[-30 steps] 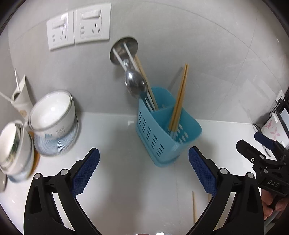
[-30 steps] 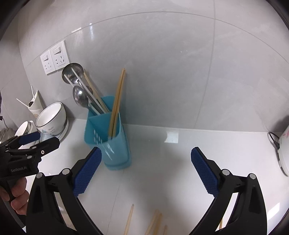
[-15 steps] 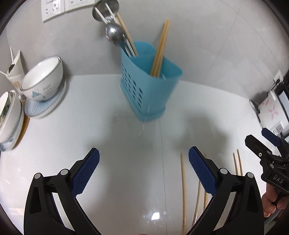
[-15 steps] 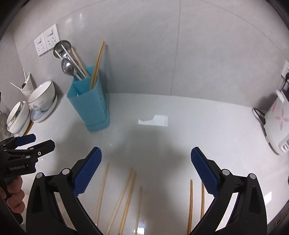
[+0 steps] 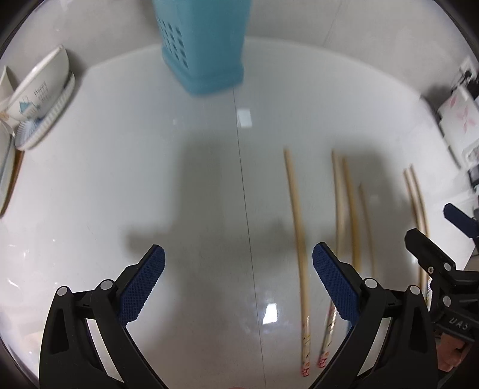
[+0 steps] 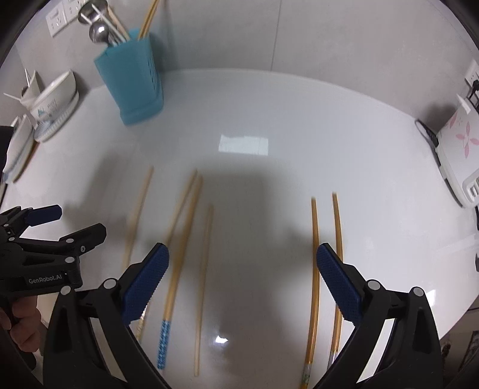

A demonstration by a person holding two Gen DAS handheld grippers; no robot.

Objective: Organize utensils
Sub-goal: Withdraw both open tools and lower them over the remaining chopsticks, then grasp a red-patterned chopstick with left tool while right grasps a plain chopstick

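Several wooden chopsticks (image 6: 182, 236) lie loose on the white counter, roughly parallel; a pair of darker chopsticks (image 6: 314, 257) lies further right. In the left wrist view the same chopsticks (image 5: 296, 215) lie ahead and to the right. The blue utensil holder (image 6: 131, 80) stands at the back left with spoons and chopsticks in it; only its lower body (image 5: 203, 48) shows in the left wrist view. My left gripper (image 5: 239, 275) is open above bare counter. My right gripper (image 6: 242, 272) is open above the chopsticks, holding nothing.
Stacked white bowls (image 5: 39, 92) stand at the left edge of the counter (image 5: 119, 149). A white appliance with pink flowers (image 6: 458, 149) sits at the right. Wall sockets (image 6: 60, 18) are behind the holder. A hand (image 6: 24, 326) grips the left tool.
Both grippers have tilted down and drawn back from the wall. The holder has slid to the top of the views and the loose chopsticks have come into full view.
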